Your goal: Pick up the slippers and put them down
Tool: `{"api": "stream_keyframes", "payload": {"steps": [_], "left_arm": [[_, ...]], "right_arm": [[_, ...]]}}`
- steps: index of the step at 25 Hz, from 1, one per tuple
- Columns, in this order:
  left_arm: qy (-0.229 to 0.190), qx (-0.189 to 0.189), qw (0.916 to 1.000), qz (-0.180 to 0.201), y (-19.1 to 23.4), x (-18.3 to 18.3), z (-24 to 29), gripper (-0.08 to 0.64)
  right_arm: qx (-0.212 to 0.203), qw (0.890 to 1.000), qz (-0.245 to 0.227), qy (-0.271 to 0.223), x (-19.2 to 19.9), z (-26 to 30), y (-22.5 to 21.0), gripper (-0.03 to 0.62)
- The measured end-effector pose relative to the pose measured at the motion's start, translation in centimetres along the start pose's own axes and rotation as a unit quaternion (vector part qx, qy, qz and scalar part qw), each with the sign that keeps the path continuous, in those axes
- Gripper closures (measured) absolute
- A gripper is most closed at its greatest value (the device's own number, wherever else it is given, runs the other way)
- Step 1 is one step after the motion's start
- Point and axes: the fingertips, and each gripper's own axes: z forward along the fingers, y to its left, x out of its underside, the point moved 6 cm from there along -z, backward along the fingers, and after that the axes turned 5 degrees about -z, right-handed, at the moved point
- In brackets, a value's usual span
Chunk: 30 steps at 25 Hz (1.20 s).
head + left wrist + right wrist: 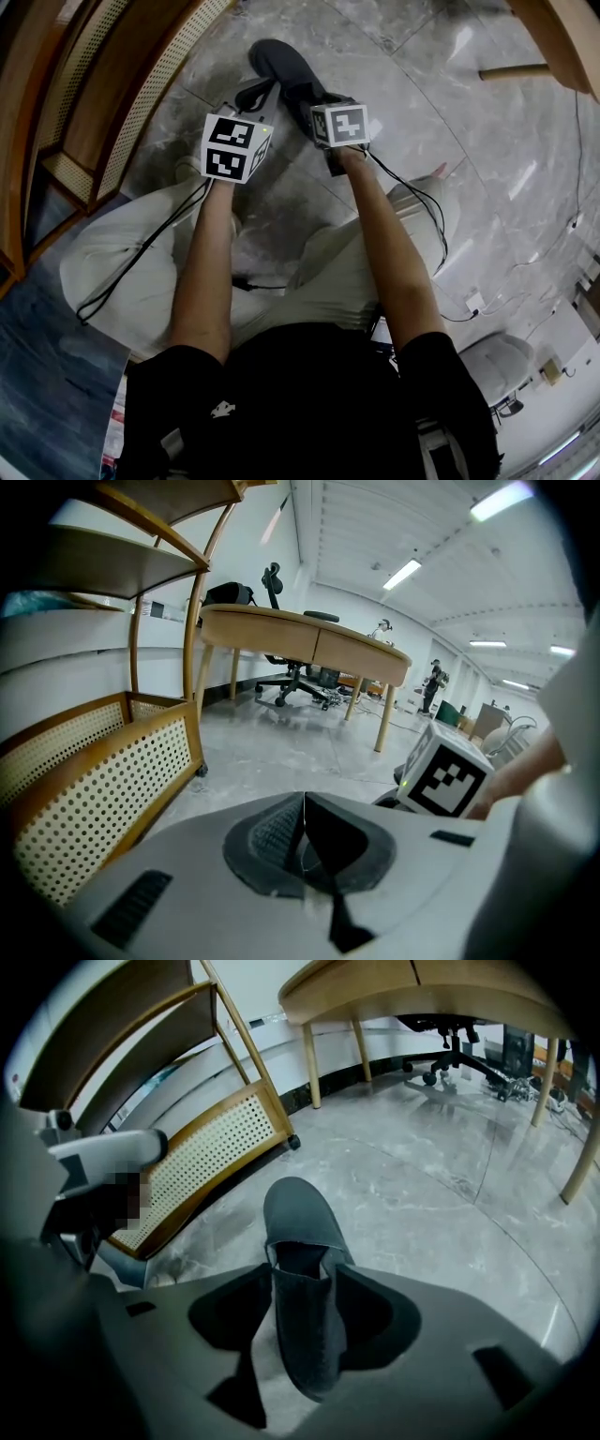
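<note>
Wide-spread jaws of the right gripper (302, 1283) flank the slipper (298, 1227) heel without gripping it on the floor (431, 1204), a gap its cube (339, 124) hides in the head view; the left gripper (303, 808) is closed, empty.

Slipper (300, 1232): dark grey cloth, matt, felt-like nap.
Floor (422, 1194): grey veined stone, polished, glossy.
Shelf (202, 1152): varnished wood frame, pale perforated cane-look panel.
Table (309, 639): light wood, smooth, satin finish.
</note>
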Motion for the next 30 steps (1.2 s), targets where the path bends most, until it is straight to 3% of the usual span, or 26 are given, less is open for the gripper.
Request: {"api": "stream_keyframes", "payload": {"steps": [5,11,17,24,30], "left_arm": [[-0.009,-0.007,0.9999,0.009,0.2,-1.0,-0.4,0.555],[-0.024,-0.002,0.9996,0.015,0.6,-2.6,-0.7,0.555],[-0.041,0.011,0.9988,0.023,1.3,-5.9,-1.4,0.555],[-0.066,0.02,0.9967,0.043,1.8,-11.5,-2.8,0.555],[-0.104,0.009,0.9945,-0.011,1.4,-17.4,-7.0,0.555]], "right_arm": [[0.007,1.0,0.011,-0.023,-1.2,-1.1,-0.1,0.415],[0.018,0.999,0.014,-0.05,-3.6,-2.5,0.7,0.502],[0.024,0.994,0.001,-0.107,-7.6,-5.2,1.9,0.588],[0.031,0.981,-0.04,-0.185,-13.6,-10.6,3.5,0.594],[0.018,0.966,-0.043,-0.253,-18.6,-18.1,5.4,0.595]]}}
